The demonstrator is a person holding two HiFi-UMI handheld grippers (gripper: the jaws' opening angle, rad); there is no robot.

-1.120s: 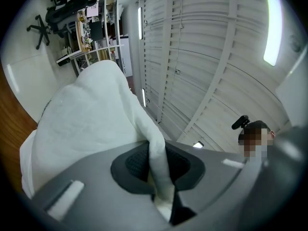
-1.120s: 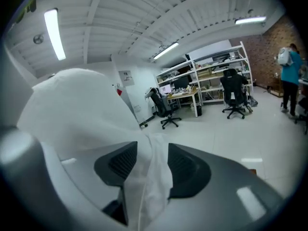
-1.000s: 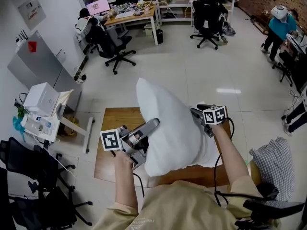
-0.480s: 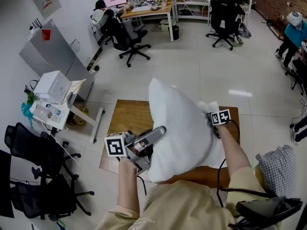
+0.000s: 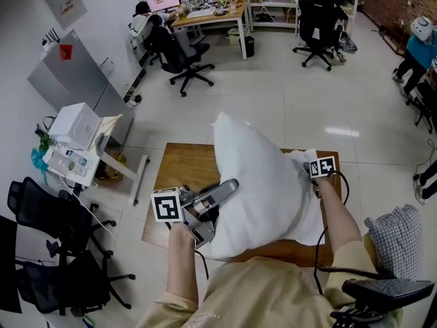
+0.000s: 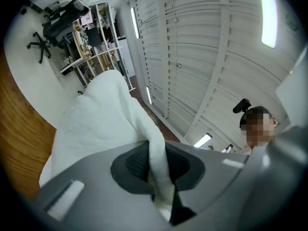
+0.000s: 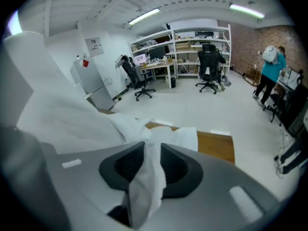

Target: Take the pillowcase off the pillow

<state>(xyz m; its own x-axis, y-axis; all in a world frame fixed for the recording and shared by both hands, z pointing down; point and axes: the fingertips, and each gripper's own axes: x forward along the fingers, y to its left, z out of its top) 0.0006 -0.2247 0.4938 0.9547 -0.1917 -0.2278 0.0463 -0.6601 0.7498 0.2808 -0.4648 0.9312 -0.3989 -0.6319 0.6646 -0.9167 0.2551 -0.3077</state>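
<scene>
A plump white pillow [image 5: 256,183] stands on end over the wooden table [image 5: 181,166]. My left gripper [image 5: 232,184] is at its left flank, shut on a thick fold of the pillow [image 6: 103,119] that runs between the pads [image 6: 134,162]. My right gripper [image 5: 313,182] is low at the pillow's right side, its tips hidden behind the cloth in the head view. A thin strip of the white pillowcase [image 7: 161,136] hangs pinched between its fingers [image 7: 175,165]; its jaws have just been opening a little, with the cloth still between them. Loose pillowcase [image 5: 308,207] bunches on the table there.
A checked cushion [image 5: 390,241] lies on a chair at the right. Black office chairs [image 5: 41,217] and a white machine on a stand [image 5: 75,125] are at the left. Desks with seated people line the far wall; a person [image 5: 420,36] stands far right.
My right gripper has dropped down the pillow's right side towards the table, with white cloth trailing from it. The left gripper has sunk slightly and keeps its grip.
</scene>
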